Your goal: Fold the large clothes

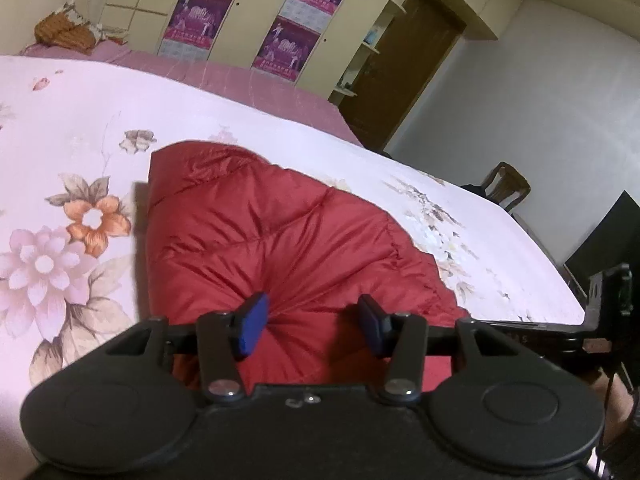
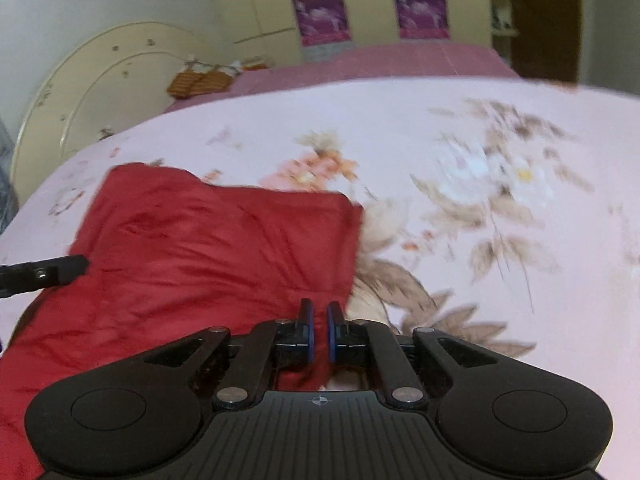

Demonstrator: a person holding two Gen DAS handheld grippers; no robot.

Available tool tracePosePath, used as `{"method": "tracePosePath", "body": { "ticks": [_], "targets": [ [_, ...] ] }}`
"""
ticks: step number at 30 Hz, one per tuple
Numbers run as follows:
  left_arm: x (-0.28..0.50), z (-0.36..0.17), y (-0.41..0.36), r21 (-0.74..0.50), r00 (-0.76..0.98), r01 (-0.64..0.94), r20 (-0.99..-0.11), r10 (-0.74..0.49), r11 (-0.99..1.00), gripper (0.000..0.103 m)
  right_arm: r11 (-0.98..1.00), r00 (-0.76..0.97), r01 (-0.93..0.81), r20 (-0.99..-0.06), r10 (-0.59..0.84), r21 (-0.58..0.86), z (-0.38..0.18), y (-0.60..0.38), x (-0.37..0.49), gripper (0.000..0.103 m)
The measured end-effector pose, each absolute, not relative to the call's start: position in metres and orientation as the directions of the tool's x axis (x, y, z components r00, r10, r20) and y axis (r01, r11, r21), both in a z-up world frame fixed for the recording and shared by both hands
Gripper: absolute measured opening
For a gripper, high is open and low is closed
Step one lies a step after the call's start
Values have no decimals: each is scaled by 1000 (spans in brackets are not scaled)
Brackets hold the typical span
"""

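A red quilted jacket [image 1: 260,220] lies folded on a floral pink bedspread [image 1: 60,120]. My left gripper [image 1: 312,320] sits on its near part. The blue pads [image 1: 252,320] stand about half apart, and puffy fabric puckers into creases between them. In the right wrist view, which is blurred, the jacket [image 2: 200,248] spreads to the left. My right gripper [image 2: 320,328] is at its near right edge, the jaws almost together with a strip of red showing in the slit. The left gripper's black body [image 2: 44,272] pokes in from the left, over the jacket's left side.
The bedspread [image 2: 480,240] stretches wide to the right and beyond the jacket. An orange knitted item [image 1: 60,32] lies by the cream headboard [image 2: 100,92]. Wardrobes with purple posters [image 1: 288,20], a brown door [image 1: 404,64] and a wooden chair [image 1: 506,186] stand past the bed.
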State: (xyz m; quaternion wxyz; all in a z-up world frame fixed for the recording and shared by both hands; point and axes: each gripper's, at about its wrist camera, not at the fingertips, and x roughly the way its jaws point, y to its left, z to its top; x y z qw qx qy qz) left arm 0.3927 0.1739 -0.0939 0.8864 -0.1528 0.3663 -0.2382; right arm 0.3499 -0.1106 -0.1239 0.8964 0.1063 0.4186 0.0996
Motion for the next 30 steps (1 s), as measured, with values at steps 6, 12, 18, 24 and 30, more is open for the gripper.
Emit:
{"method": "tracePosePath", "body": {
  "ticks": [6,12,18,24,30],
  "targets": [
    [379,-78,171,-418,627,317,-581,-519,851,48,951,655,-69,-706,271,301,-97,-119,337,6],
    [315,-53,175,-385,648,370,-545,-532,845,48,918,674,-267,-624,396,294,-36,-109,286,6],
    [296,-65,154,-293,639,378,-604,-476,878,48,926,598,-296,-711,371,234,-71,-89,280,6],
    [291,-65,148,-243,638,363,-639,-430,899,47,927,574,-243,-728,374,285,-84,-96,285,6],
    [229,-45,152,-229,678,342,-611,-408,911,45,887,630,-345,-625,462,308,-25,-98,226,6]
  ]
}}
